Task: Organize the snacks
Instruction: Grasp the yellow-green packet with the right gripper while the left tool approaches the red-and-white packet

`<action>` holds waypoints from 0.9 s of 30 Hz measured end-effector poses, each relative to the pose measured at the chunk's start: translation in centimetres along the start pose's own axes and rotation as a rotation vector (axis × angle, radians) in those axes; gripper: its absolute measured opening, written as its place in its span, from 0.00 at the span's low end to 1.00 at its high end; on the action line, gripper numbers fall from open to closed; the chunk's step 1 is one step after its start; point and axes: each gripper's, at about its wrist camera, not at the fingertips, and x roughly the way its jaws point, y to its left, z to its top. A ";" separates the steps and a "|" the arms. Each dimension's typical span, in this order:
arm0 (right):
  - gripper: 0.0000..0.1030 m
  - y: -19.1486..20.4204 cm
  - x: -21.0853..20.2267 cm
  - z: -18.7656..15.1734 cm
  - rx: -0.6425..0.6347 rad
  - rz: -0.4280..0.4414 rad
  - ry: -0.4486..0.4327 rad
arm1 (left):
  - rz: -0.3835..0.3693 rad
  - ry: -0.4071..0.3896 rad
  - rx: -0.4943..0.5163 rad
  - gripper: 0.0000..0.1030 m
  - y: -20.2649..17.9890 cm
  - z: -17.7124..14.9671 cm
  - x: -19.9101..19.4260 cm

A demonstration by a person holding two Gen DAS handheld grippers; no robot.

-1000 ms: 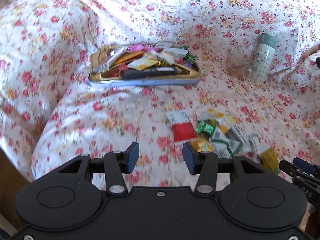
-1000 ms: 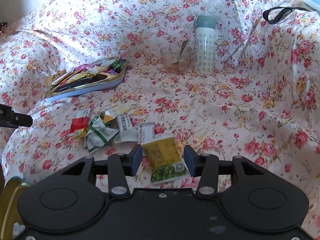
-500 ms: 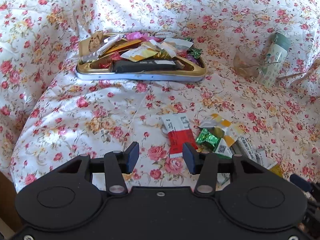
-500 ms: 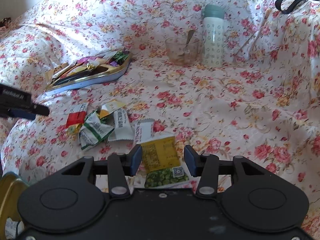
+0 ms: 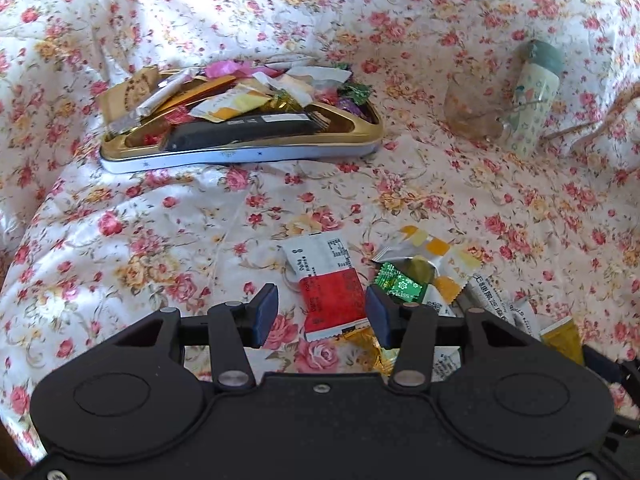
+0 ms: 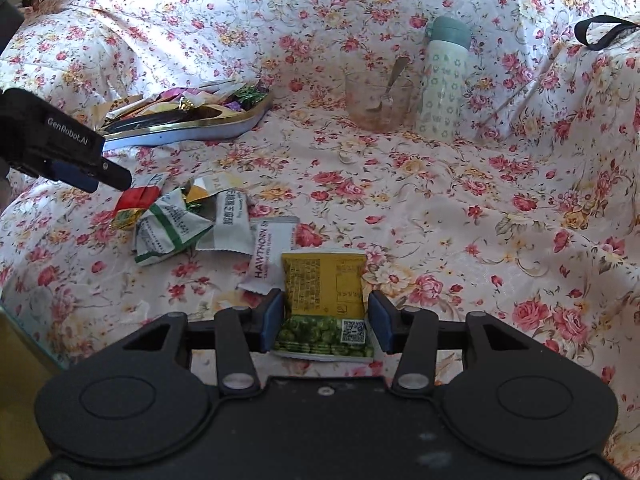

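Snack packets: about seven loose, one tray; both grippers gape, clamping nothing.

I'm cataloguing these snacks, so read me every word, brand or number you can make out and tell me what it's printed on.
"HAWTHORN": white sachet.
"GenRobot.AI": side of the left tongs.
"kiss", first letters unclear: green foil candy.
"8": white end of the red and white packet.
QR code, not decodable: yellow and green pea packet.
Other print on the loose packets and those in the gold tray is too small or blurred.
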 end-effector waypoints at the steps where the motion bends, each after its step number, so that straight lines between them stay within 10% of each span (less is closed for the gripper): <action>1: 0.48 -0.1 0.2 0.1 0.002 -0.001 -0.001 | -0.004 -0.002 0.010 0.54 -0.1 0.0 0.2; 27: 0.44 -0.4 5.4 4.5 0.061 -0.069 -0.017 | 0.010 -0.089 0.153 0.59 -1.1 -1.2 3.1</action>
